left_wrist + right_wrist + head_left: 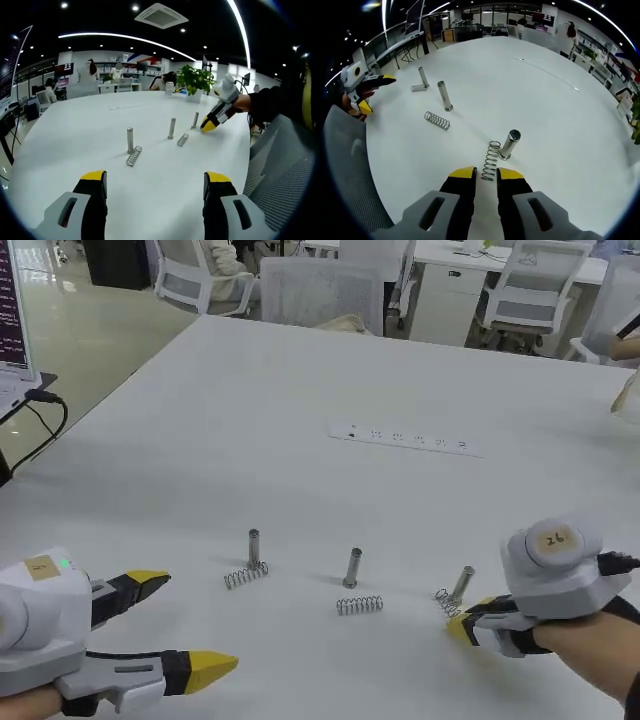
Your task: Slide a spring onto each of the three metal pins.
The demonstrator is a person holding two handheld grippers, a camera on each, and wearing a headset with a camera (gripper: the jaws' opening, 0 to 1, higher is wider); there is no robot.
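**A:** The left gripper (198,620) hangs wide open with nothing in it, low over the table (300,390), well left of the middle pin (353,567).

**B:** And the right gripper (486,174)?

**A:** Narrow! Its tips flank the near end of the right spring (491,159), which lies just beside the right pin (510,143). I can't tell whether it's pinched.

**B:** What about the other springs?

**A:** The middle spring (360,605) lies flat just in front of the middle pin. The left spring (246,576) lies at the foot of the left pin (254,548). All three pins stand upright.
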